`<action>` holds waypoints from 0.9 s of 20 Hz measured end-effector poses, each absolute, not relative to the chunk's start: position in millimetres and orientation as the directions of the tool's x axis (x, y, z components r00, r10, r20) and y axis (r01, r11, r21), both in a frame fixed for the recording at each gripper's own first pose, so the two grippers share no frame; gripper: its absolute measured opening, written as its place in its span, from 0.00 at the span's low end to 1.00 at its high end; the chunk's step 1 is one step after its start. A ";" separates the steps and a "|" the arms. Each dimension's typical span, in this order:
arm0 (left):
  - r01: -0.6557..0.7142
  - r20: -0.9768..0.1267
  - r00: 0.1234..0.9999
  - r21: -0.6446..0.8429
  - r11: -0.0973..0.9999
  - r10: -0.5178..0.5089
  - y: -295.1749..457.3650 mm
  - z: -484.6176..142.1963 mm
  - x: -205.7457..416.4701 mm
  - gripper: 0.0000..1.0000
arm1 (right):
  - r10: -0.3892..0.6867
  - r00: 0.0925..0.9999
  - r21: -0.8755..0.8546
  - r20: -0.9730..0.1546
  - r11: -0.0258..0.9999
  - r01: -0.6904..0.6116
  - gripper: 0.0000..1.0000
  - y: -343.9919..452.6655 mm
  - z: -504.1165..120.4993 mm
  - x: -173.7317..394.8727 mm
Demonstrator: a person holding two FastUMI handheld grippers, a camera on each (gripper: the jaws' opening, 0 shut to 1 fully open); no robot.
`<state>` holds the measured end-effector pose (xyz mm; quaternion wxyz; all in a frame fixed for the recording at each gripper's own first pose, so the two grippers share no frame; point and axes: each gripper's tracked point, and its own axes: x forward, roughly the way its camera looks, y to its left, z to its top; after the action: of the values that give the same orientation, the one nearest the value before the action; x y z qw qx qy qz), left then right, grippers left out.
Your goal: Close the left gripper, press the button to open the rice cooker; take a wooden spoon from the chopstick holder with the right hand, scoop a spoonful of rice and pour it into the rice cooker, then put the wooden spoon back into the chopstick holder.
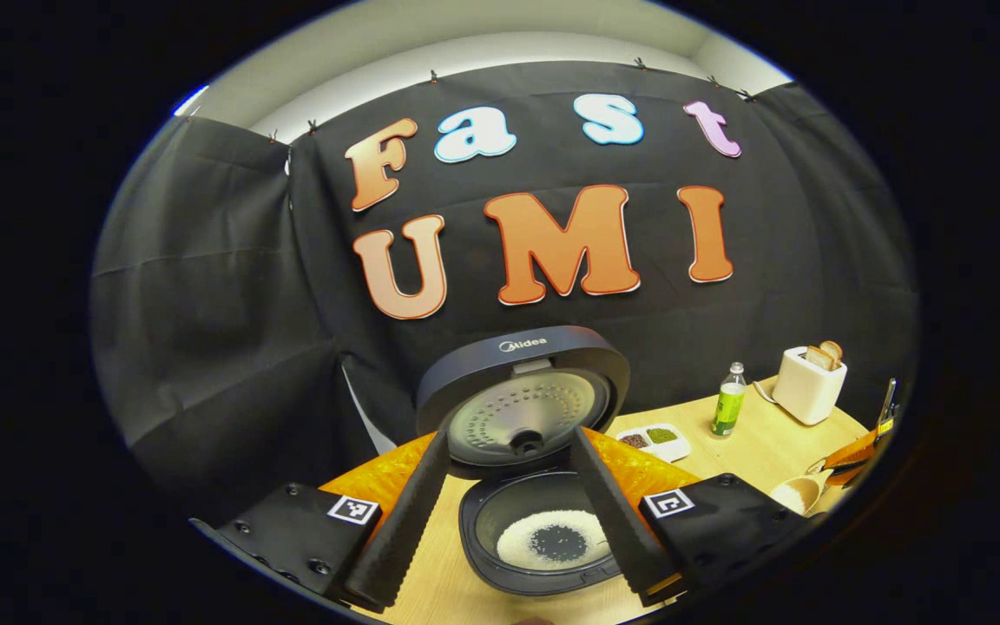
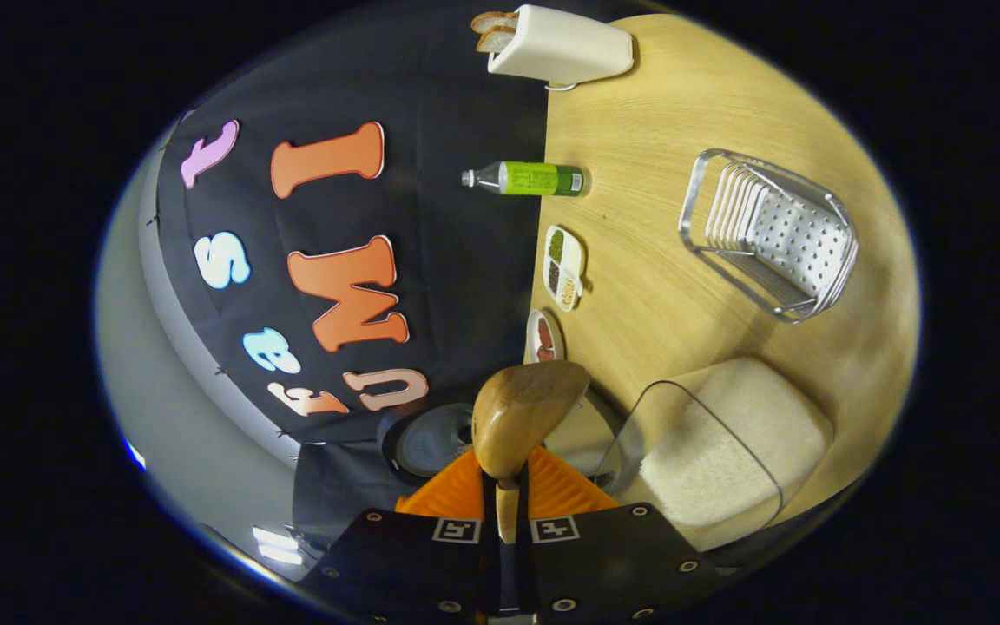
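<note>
The wooden spoon (image 2: 524, 417) sits clamped by its handle in your right hand-held gripper (image 2: 509, 499), both fingers pressing on it, and its long axis runs straight out along those fingers with the bowl leading. In the left gripper view that same spoon's bowl (image 1: 799, 495) carries a heap of rice and hangs off to the right of the rice cooker (image 1: 543, 521), near it but not yet over its rim. The cooker stands on the bench (image 1: 760, 447) with its lid (image 1: 524, 395) up and rice lying in the inner pot (image 1: 552, 538).

So your coming move is sideways toward the cooker, then a roll about the spoon's axis once the bowl is above the pot.

Your left hand-held gripper (image 1: 509, 555) hangs spread wide with 2 fingers either side of the pot, holding nothing. It is nearer the cooker, so I'd judge it may crowd the pour.

The rice tub (image 2: 730, 443) lies just beside the spoon, away from the cooker.
</note>
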<state>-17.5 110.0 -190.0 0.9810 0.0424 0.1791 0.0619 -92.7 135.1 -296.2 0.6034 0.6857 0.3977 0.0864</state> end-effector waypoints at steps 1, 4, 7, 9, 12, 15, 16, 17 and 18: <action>-0.120 -0.343 0.928 0.105 0.987 0.149 113.8 -188.7 -19.5 0.87 | 0.658 0.668 0.900 -0.348 0.034 0.435 0.06 141.4 -289.6 -86.0; -0.148 -0.326 0.929 0.101 0.984 0.173 125.0 -184.1 -23.5 0.87 | 0.677 0.670 0.916 -0.304 0.014 0.401 0.06 158.5 -264.3 -63.4; -0.162 -0.340 0.922 0.098 0.982 0.186 134.5 -188.4 -30.3 0.92 | 0.679 0.672 0.923 -0.297 0.024 0.384 0.07 179.2 -254.6 -36.3; -0.184 -0.344 0.916 0.100 0.978 0.207 142.6 -189.6 -35.4 1.00 | 0.682 0.662 0.924 -0.311 0.052 0.380 0.07 193.3 -255.0 -22.6; -0.216 -0.344 0.908 0.107 0.971 0.240 156.3 -190.1 -41.4 0.92 | 0.708 0.628 0.921 -0.324 0.082 0.382 0.06 218.1 -254.0 -12.3; -0.241 -0.350 0.898 0.116 0.964 0.267 168.6 -194.0 -49.9 0.92 | 0.724 0.586 0.915 -0.363 0.160 0.370 0.07 240.3 -262.6 -4.2; -0.250 -0.352 0.894 0.119 0.961 0.276 172.8 -195.1 -52.4 0.92 | 0.731 0.576 0.915 -0.366 0.171 0.366 0.07 247.0 -261.3 -1.3; -0.256 -0.355 0.891 0.119 0.959 0.282 175.9 -196.8 -54.8 0.92 | 0.739 0.567 0.916 -0.363 0.172 0.361 0.07 255.9 -259.6 2.9; -0.264 -0.357 0.888 0.120 0.957 0.289 179.6 -197.7 -56.6 0.92 | 0.745 0.562 0.918 -0.360 0.175 0.356 0.06 262.4 -257.6 6.6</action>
<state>-56.6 179.6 -197.7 0.9710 0.0340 0.1889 0.1424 6.6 262.4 -257.6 0.6266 0.6234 0.4413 0.1551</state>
